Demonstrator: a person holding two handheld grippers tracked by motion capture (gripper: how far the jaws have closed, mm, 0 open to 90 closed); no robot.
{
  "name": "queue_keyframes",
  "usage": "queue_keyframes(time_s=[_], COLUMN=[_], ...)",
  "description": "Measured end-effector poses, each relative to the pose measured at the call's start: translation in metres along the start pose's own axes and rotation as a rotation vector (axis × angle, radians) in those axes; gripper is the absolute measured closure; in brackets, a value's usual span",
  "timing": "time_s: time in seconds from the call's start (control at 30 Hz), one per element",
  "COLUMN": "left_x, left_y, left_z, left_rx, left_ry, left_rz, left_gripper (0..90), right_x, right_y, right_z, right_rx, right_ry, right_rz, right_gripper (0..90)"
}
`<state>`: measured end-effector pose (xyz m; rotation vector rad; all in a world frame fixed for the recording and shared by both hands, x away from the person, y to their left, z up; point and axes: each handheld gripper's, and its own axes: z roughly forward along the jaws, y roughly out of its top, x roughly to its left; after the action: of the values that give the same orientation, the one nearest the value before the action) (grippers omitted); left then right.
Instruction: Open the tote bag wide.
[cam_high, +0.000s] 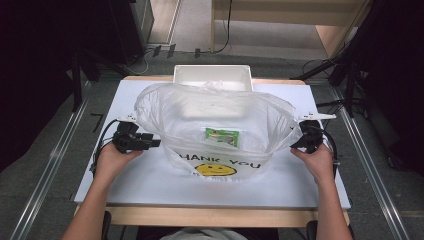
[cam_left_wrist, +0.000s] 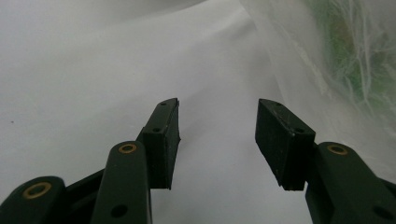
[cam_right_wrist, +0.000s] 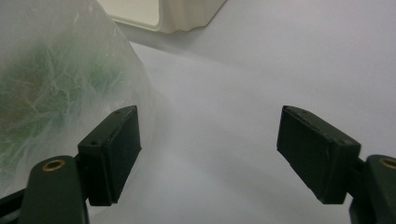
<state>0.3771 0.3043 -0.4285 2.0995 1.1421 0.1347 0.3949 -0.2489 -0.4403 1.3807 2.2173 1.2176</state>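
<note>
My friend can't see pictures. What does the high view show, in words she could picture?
A see-through plastic bag printed with "THANK YOU" and a yellow smiley sits open on a white table, with a green packet inside. A person holds the left gripper and the right gripper at the bag's two sides, both open. A white bin stands behind the bag.

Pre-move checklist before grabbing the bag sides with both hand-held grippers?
1. Left hand-held gripper jaws open, nothing between: ok.
2. Right hand-held gripper jaws open, nothing between: ok.
3. Plastic bag mouth open, standing on the table: ok.
4. Green packet inside the bag: ok.
5. Bag film between either gripper's jaws: not ok, it lies beside them.
6. White bin behind the bag, apart from both grippers: ok.
</note>
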Motion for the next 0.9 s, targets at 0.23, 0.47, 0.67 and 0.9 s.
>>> queue_keyframes(time_s=[0.23, 0.47, 0.67, 0.9], left_x=[0.0010, 0.0027, 0.0026, 0.0033], left_y=[0.0010, 0.0008, 0.0008, 0.0005], left_z=[0.0002, -0.0001, 0.0009, 0.0014], left_rx=[0.008, 0.006, 0.019, 0.010], left_ry=[-0.018, -0.042, -0.045, -0.058], left_rz=[-0.021, -0.051, -0.019, -0.026], left_gripper=[51.9, 51.5, 48.2, 44.2], right_x=[0.0002, 0.0004, 0.0032, 0.0038], right_y=[0.0009, 0.0021, 0.0031, 0.0032], right_z=[-0.0021, -0.0042, -0.0035, -0.0021], right_rx=[0.005, 0.001, 0.012, 0.022], right_ry=[0.001, 0.015, 0.020, 0.023], right_rz=[-0.009, -0.010, -0.018, -0.028], right_gripper=[26.8, 28.6, 29.7, 31.2])
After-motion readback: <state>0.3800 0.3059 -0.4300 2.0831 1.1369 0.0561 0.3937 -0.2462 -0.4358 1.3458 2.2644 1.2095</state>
